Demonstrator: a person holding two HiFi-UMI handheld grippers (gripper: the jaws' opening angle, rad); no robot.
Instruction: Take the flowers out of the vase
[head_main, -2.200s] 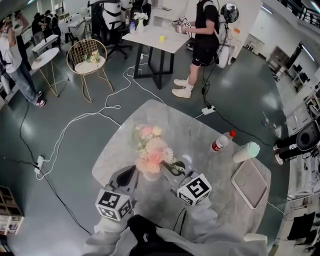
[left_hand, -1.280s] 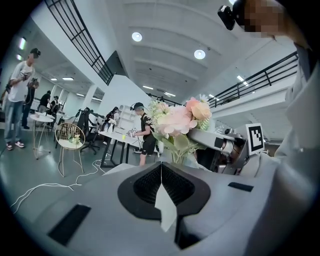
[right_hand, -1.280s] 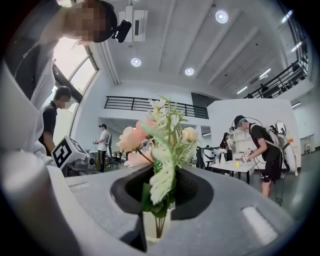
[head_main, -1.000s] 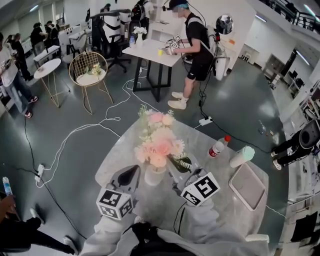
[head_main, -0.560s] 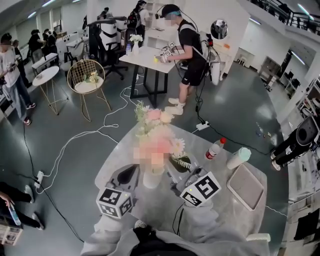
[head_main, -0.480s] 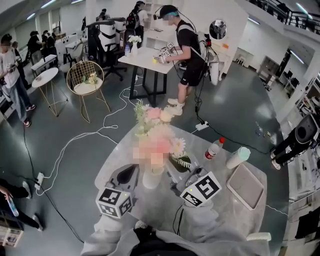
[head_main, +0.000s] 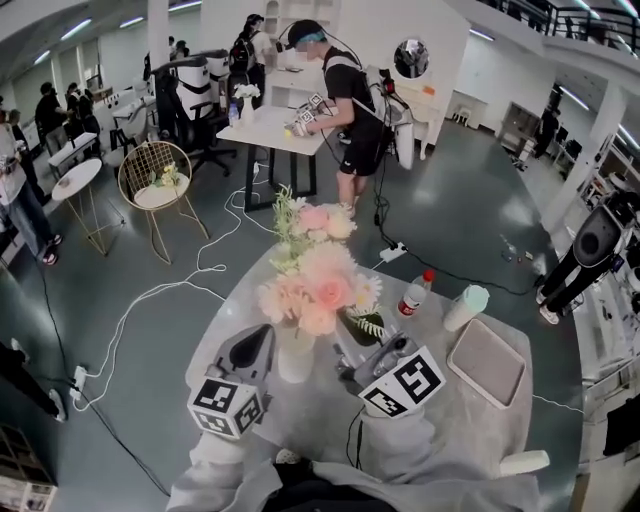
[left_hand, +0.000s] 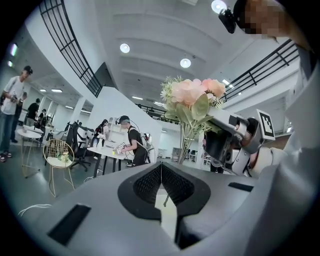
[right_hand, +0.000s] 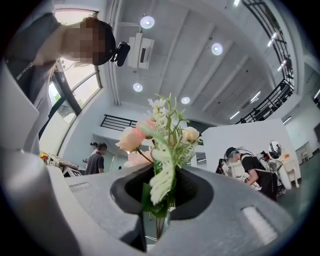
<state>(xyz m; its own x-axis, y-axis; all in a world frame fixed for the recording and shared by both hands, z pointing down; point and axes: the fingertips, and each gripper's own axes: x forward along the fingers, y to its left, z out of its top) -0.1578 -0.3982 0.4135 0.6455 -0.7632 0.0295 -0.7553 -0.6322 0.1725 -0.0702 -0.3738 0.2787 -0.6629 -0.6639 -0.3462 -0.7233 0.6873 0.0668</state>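
Flowers (head_main: 318, 285) gripped, vase (head_main: 296, 358) unheld on the table (head_main: 450, 420).
Right gripper (right_hand: 159, 210) is pinched nearly shut on the stems, with the blooms above the vase mouth; can't tell if the stems are clear. Left gripper (left_hand: 162, 192) has its jaws together, empty, just beside the vase. Risk: stems snag in the neck and the vase tips or lifts with them.
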